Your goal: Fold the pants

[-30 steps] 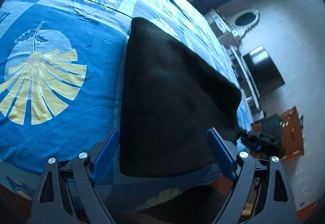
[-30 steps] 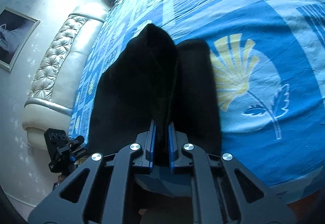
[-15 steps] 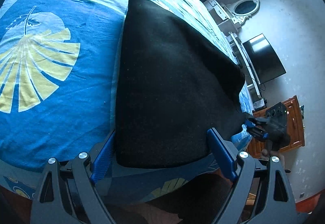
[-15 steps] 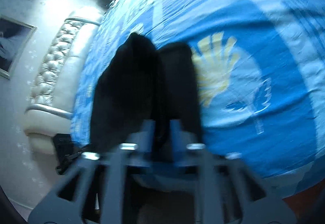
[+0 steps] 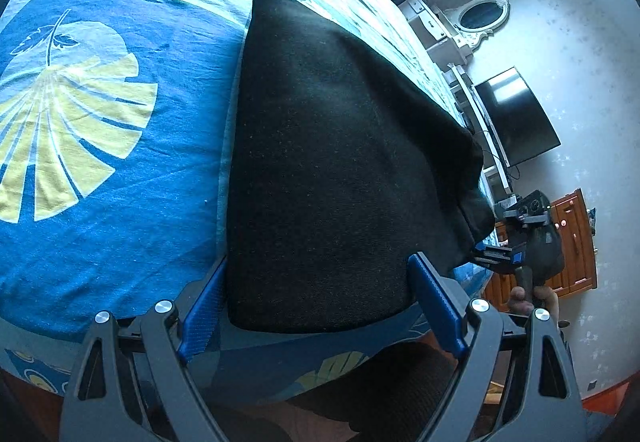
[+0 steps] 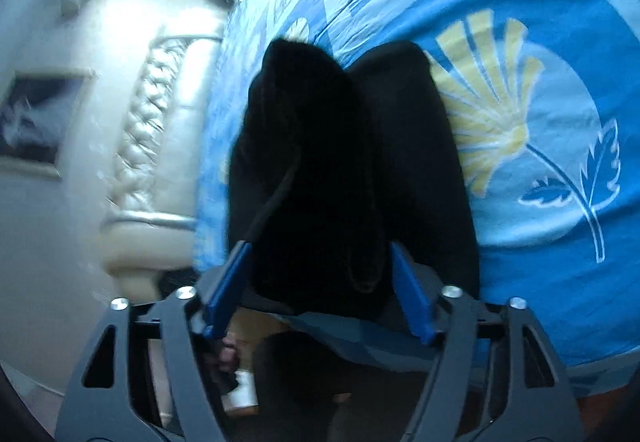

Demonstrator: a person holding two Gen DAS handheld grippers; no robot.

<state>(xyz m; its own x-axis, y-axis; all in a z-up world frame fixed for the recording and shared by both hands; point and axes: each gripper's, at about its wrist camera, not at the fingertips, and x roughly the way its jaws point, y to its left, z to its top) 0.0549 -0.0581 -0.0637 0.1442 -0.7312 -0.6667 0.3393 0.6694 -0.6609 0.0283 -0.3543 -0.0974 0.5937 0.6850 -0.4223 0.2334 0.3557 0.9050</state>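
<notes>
Letting go at the near edge of the bed (image 5: 100,169), your right gripper (image 6: 320,290) has just been opening its jaws; they now stand spread with the bunched corner of the black pants (image 5: 340,161) loose between them, not pinched. Your left gripper (image 5: 320,306) holds its jaws wide too, either side of the folded end, apparently ready to square it up. The pants lie in a long dark stack across the blue leaf-print bedsheet (image 6: 540,121), near end at the mattress edge, so both tools reach it easily. Beyond stand a padded headboard (image 6: 156,129), a dark television (image 5: 516,117) and a wooden cabinet (image 5: 576,242).
</notes>
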